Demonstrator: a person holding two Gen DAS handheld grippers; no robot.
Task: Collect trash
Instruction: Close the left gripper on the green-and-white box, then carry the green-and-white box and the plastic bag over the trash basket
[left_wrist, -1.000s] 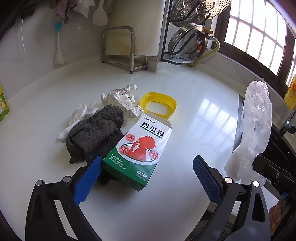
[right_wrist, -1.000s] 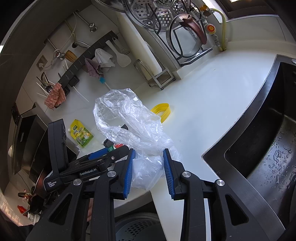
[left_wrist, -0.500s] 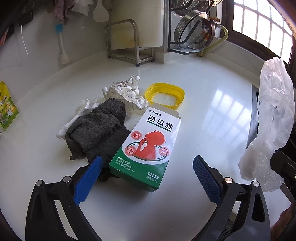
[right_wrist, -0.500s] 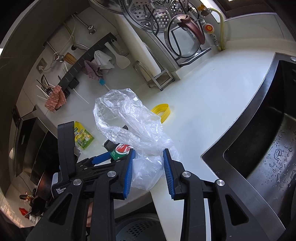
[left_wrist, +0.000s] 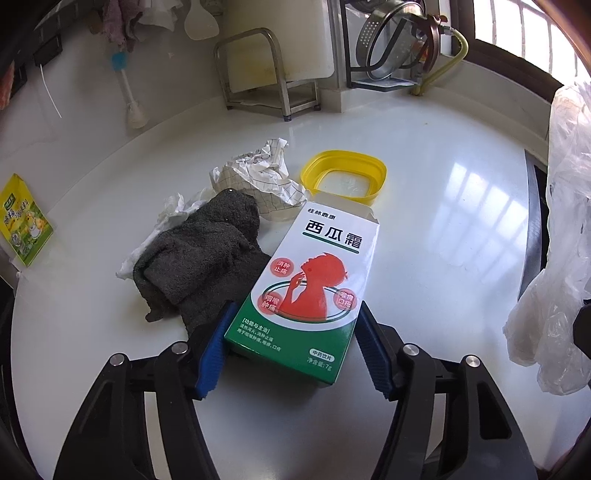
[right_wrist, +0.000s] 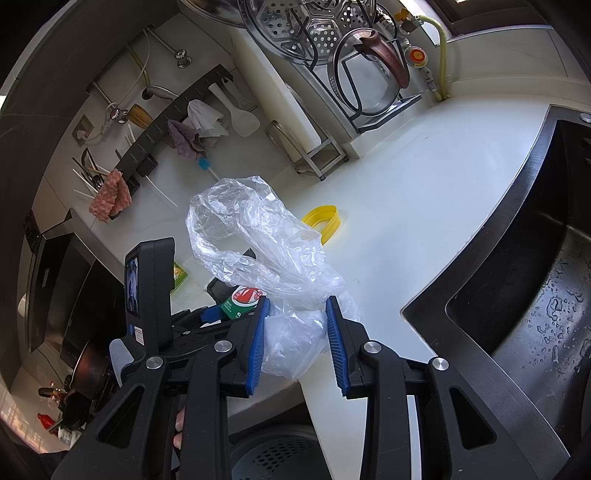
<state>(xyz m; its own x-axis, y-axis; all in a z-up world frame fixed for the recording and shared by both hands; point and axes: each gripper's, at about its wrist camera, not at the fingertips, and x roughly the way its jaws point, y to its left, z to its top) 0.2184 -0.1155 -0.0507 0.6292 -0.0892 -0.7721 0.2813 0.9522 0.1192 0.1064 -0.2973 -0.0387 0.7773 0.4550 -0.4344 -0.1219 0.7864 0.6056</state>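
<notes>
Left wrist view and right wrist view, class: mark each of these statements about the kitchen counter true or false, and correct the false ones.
1. The green and white box lies between the fingers of the left claw. True; its jaws are closing around it.
2. The right claw holds a crumpled sheet of paper. False: it is shut on a clear plastic bag.
3. The dark grey cloth lies to the left of the box in the left wrist view. True.
4. The yellow ring sits inside the sink. False: it rests on the white counter, beyond the box.
5. The crumpled checked paper lies on top of the box. False: it lies on the counter beside the cloth.
</notes>
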